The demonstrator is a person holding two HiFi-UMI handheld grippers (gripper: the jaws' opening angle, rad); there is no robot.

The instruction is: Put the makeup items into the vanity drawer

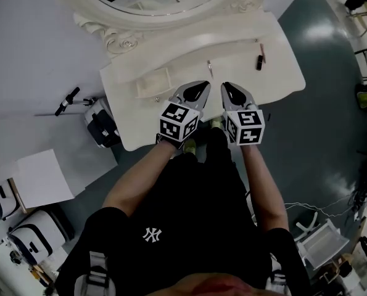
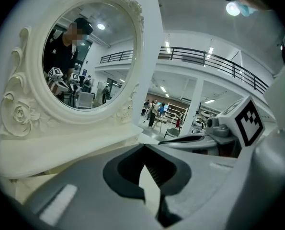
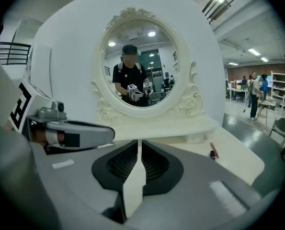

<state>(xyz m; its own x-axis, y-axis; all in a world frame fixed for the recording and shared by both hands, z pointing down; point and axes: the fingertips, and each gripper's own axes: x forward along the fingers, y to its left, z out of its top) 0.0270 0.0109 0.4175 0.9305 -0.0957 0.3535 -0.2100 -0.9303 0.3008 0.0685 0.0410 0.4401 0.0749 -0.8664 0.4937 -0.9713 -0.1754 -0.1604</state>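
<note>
Head view, steeply down onto a white vanity (image 1: 276,79) with an oval carved mirror (image 1: 146,17) along its back edge. Over the front edge, side by side and just apart: the left gripper (image 1: 203,85) and the right gripper (image 1: 226,86), both pointing toward the mirror. In the left gripper view, jaws meeting at the tips, only a thin wedge of pale surface showing behind them, nothing clamped. In the right gripper view, jaws closed to a hairline slit, likewise empty. On the left part of the tabletop, ahead of the left gripper, a small shallow drawer (image 1: 153,84), standing open. Well to the right, near the far right corner, a dark lipstick (image 1: 258,61) just beside a pink pencil (image 1: 263,53) — both lying out on the top, apart from the drawer and clear of both grippers. Between drawer and lipstick, just ahead of the gripper tips, a thin pale stick (image 1: 210,68) — too small to identify.
</note>
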